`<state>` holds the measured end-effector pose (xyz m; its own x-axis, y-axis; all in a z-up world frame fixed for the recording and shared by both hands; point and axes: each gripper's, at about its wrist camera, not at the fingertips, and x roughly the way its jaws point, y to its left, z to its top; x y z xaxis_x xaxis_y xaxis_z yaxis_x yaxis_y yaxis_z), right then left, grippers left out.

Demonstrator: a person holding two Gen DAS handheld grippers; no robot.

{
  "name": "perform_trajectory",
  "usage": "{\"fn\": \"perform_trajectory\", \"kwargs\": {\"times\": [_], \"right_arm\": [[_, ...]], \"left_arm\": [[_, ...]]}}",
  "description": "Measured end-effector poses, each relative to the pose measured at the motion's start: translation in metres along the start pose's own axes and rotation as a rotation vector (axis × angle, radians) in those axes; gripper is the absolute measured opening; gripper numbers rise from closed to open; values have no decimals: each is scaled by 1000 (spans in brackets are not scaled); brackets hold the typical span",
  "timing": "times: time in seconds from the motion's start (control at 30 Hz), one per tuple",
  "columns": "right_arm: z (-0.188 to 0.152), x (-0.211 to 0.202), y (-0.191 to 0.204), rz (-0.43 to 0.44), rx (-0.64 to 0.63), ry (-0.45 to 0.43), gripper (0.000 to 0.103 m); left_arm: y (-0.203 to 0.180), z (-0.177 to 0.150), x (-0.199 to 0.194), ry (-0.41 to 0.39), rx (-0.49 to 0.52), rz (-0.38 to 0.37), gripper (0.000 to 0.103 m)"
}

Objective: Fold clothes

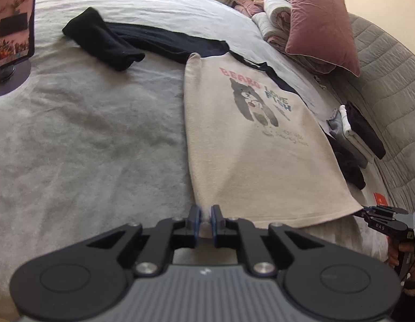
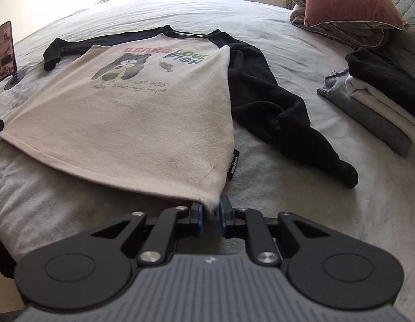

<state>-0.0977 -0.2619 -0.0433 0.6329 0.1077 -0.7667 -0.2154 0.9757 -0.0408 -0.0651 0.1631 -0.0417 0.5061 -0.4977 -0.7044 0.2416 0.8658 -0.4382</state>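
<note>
1. Left wrist view: left gripper (image 1: 205, 216) pinches the sweatshirt (image 1: 250, 145) hem corner; fingers nearly closed on fabric.
2. Right gripper (image 2: 210, 212) likewise grips the other hem corner; sweatshirt lies flat mid-bed (image 2: 341, 201).
3. Spreading step seems finished; next, likely fold sleeves (image 2: 288, 118) inward.
</note>
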Motion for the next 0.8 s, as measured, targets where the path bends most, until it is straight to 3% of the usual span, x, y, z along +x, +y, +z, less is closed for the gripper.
{"fn": "perform_trajectory", "kwargs": {"times": [0.13,0.33,0.57,0.8], "right_arm": [[-1,-10,5,46,-29,-12,18],[-4,-19,20,179,-69,-11,18],[-14,-3,55,267,-169,34,18],[-10,8,70,278,-183,-62,18]], "left_arm": [[-23,-5,-6,-20,151,-87,16],[-63,-23,9,54,368,-182,17],[-85,-48,38,100,502,-146,20],[-98,-57,49,-4,623,-118,22]]}}
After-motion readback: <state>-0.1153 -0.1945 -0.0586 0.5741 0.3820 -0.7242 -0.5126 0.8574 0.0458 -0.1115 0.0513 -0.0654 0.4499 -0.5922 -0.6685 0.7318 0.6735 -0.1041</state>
